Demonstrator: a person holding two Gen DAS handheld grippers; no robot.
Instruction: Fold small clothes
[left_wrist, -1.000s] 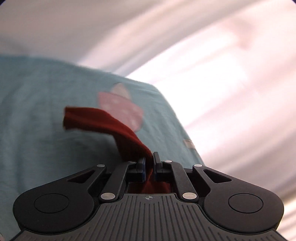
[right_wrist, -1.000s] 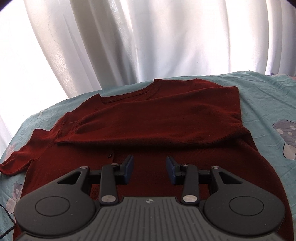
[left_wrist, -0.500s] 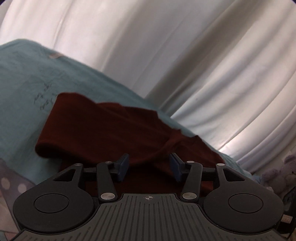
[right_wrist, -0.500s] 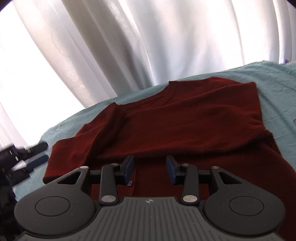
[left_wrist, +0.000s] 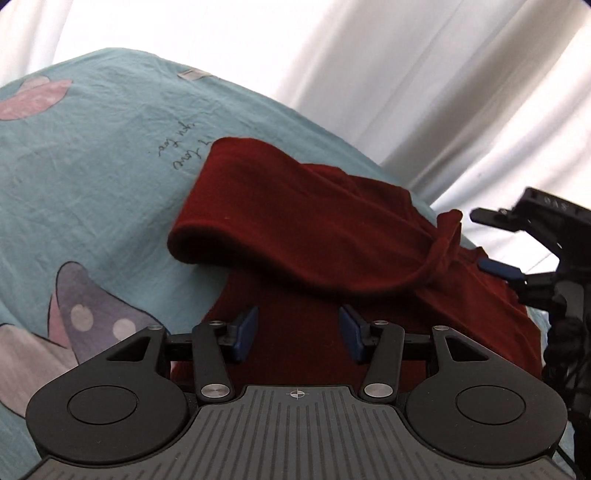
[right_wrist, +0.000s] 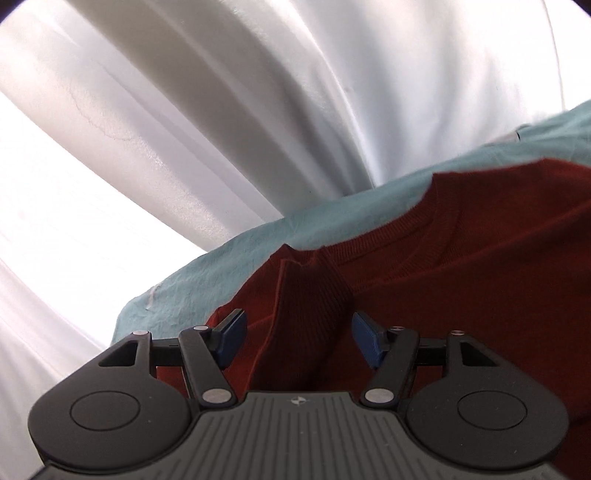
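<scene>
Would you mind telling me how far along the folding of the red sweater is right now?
Partly done. The red sweater lies on the teal sheet with one sleeve already folded across the body. Neither gripper holds anything: the left gripper is open above the body, and the right gripper is open around a raised ribbed cuff. Flattening that cuff and folding the body remain.

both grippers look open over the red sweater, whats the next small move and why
Probably close the right gripper on the raised sleeve cuff standing between its open fingers. That ribbed cuff sticks up instead of lying flat on the red sweater, so it likely needs pulling smooth. The left gripper is open too, over flat fabric, holding nothing.
</scene>
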